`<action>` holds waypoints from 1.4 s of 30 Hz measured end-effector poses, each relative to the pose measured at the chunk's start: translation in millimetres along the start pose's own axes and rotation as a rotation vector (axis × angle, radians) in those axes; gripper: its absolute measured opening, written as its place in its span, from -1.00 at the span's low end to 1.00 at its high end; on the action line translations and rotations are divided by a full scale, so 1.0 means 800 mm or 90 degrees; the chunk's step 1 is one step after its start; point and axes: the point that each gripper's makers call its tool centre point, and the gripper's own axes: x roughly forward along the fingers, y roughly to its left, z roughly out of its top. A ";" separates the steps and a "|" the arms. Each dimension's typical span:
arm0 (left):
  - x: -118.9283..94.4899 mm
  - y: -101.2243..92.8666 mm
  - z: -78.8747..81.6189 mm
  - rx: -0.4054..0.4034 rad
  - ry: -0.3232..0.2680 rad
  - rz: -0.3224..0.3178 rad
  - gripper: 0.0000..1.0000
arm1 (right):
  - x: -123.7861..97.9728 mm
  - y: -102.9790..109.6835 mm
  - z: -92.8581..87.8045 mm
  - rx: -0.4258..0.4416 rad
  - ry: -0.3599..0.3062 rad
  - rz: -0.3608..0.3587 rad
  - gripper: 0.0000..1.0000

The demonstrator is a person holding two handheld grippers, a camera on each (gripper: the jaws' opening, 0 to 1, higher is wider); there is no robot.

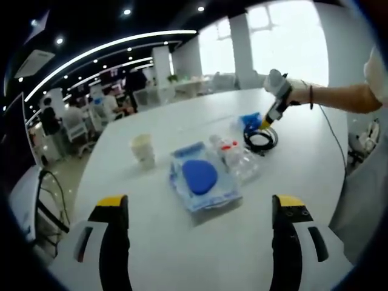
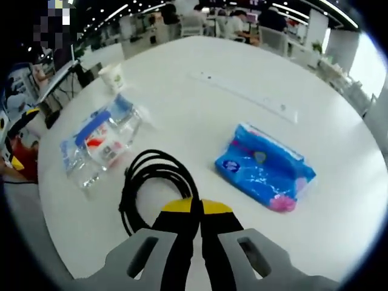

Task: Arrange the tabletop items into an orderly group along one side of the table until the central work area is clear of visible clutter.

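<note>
My left gripper [image 1: 200, 203] is open above the near edge of the white table [image 1: 182, 254], with nothing between its jaws. Ahead of it lie a clear bag holding a blue item [image 1: 200, 177], a clear plastic bottle [image 1: 237, 159] and a paper cup [image 1: 143, 150]. Farther off are a coiled black cable [image 1: 260, 139] and a blue tissue packet [image 1: 250, 120]. My right gripper [image 1: 267, 123], held by a gloved hand, touches the coil's edge. In the right gripper view, my right gripper [image 2: 195, 206] is shut on the black cable [image 2: 151, 179]. The blue packet [image 2: 264, 167] lies to its right.
The bottle [image 2: 115, 133] and clear bag [image 2: 79, 145] lie left of the coil, with the paper cup [image 2: 113, 77] beyond them. A long slot cover [image 2: 242, 91] runs across the table's middle. Chairs, desks and people [image 1: 51, 121] stand beyond the table's far edge.
</note>
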 end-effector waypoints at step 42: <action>0.007 0.012 0.017 -0.010 -0.030 -0.003 0.97 | -0.033 0.020 0.028 0.107 -0.091 -0.025 0.17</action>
